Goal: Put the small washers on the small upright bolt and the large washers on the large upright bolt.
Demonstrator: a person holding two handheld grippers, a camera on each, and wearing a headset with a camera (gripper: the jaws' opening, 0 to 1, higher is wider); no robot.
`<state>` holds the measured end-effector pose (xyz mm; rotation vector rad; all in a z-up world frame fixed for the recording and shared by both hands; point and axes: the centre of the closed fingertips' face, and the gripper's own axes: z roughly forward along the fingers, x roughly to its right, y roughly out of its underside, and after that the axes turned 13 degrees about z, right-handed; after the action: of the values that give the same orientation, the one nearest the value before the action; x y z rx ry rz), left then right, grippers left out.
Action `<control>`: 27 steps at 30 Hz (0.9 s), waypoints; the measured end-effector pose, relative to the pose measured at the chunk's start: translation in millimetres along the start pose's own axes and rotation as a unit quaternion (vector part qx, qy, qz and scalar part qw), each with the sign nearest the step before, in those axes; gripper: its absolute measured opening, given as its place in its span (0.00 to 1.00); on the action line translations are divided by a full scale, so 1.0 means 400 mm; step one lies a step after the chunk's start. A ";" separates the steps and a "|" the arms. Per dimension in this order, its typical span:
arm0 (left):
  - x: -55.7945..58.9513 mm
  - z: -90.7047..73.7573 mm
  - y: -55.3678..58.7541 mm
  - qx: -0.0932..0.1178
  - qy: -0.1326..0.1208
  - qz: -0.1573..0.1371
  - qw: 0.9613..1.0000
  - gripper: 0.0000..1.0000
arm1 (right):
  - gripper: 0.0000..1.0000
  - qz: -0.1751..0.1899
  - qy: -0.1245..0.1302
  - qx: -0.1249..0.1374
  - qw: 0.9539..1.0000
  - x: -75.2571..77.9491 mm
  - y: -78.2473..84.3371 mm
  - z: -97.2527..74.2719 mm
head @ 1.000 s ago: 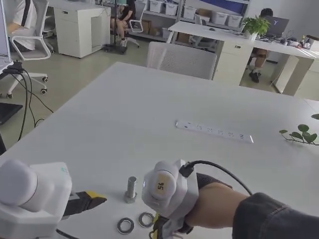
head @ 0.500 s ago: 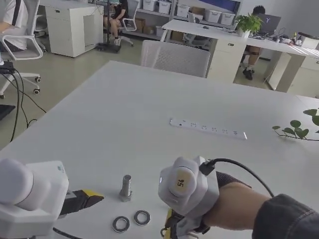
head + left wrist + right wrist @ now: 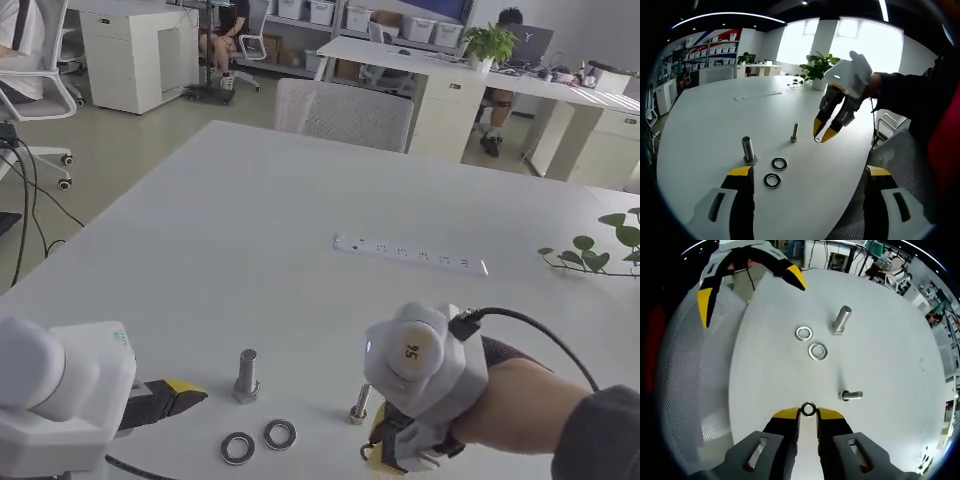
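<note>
The large bolt (image 3: 246, 375) stands upright near the table's front edge, and the small bolt (image 3: 359, 403) stands to its right. Two large washers (image 3: 237, 447) (image 3: 279, 434) lie flat just in front of the large bolt. My right gripper (image 3: 808, 412) is shut on a small washer (image 3: 808, 409), held on edge between its yellow tips. It hovers beside the small bolt (image 3: 851, 395), slightly nearer to me, with its tips (image 3: 385, 455) pointing down. My left gripper (image 3: 810, 172) is open wide and holds nothing. It sits left of the large bolt (image 3: 748, 150) and the washers (image 3: 779, 163).
A white power strip (image 3: 410, 256) lies across the middle of the table. Green plant leaves (image 3: 595, 252) reach in at the right edge. A grey chair (image 3: 342, 113) stands at the table's far side, with desks and seated people beyond.
My right gripper has moved right with the small washer, uncovering the small bolt. The left gripper has stayed in place. The head camera has shifted slightly.
</note>
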<state>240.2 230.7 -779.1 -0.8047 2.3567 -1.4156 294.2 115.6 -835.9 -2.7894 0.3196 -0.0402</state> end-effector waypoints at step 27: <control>-0.001 0.003 0.000 -0.001 0.001 0.000 1.000 0.91 | 0.14 0.001 0.040 0.019 0.999 0.099 -0.057 -0.071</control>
<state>241.0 229.9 -779.8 -0.8043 2.3601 -1.4143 336.0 118.5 -802.1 -2.7537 0.3378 -0.1572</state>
